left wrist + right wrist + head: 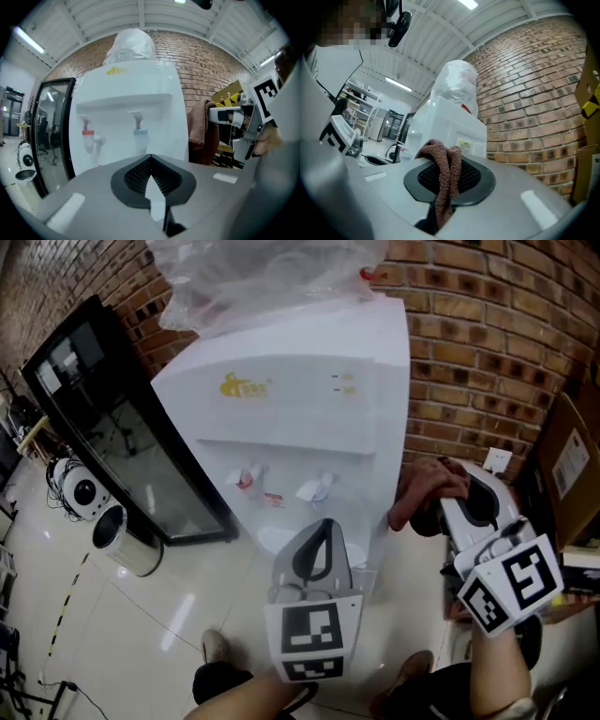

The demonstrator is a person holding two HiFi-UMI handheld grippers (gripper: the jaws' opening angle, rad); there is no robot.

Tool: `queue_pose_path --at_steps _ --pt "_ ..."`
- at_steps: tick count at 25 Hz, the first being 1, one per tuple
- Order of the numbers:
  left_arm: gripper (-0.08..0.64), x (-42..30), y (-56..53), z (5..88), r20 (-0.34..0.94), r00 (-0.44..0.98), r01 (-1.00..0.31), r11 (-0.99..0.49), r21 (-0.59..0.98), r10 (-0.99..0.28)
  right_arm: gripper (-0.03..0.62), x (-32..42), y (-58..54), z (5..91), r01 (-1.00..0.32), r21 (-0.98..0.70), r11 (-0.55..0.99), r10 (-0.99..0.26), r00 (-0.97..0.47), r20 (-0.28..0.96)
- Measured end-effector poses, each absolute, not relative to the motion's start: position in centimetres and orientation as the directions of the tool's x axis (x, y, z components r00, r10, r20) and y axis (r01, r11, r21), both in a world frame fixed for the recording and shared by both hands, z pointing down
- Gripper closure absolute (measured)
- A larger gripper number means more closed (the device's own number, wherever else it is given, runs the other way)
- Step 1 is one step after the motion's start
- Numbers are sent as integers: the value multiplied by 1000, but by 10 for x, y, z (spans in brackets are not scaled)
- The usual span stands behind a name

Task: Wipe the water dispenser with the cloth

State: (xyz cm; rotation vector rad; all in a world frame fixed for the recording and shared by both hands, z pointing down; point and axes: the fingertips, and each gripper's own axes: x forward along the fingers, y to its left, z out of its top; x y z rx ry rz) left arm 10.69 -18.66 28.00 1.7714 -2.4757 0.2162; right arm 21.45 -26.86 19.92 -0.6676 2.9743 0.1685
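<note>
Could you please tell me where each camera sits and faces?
Head view: on the head, steeply down at the dispenser; left tongs, right tongs, a forearm show.
Left gripper view: on the left tongs, facing the taps; its shut, empty jaws show.
Right gripper view: on the right tongs, along the dispenser's side; jaws clamp the cloth.
Shared: all see the dispenser.
</note>
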Motion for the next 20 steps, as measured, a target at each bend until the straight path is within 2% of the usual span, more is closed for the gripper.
queue_pose_path --at_steps 5,11,15,20 --pt "560 110 -180 223 96 -453 -891 448 -72 -886 538 218 -263 138 -305 113 946 -281 -941 -187" --pt "560 117 -161 137 38 -533 -845 529 -81 -845 539 210 -248 50 -213 187 959 -167 -958 -235" --pt "560 109 -156 92 -6 -570 -817 568 -105 -822 538 192 -243 8 -199 249 948 -147 -966 -211" --pt "560 91 -159 54 -31 -579 -811 580 -81 -815 538 157 -259 -15 -220 291 931 -189 -973 -132"
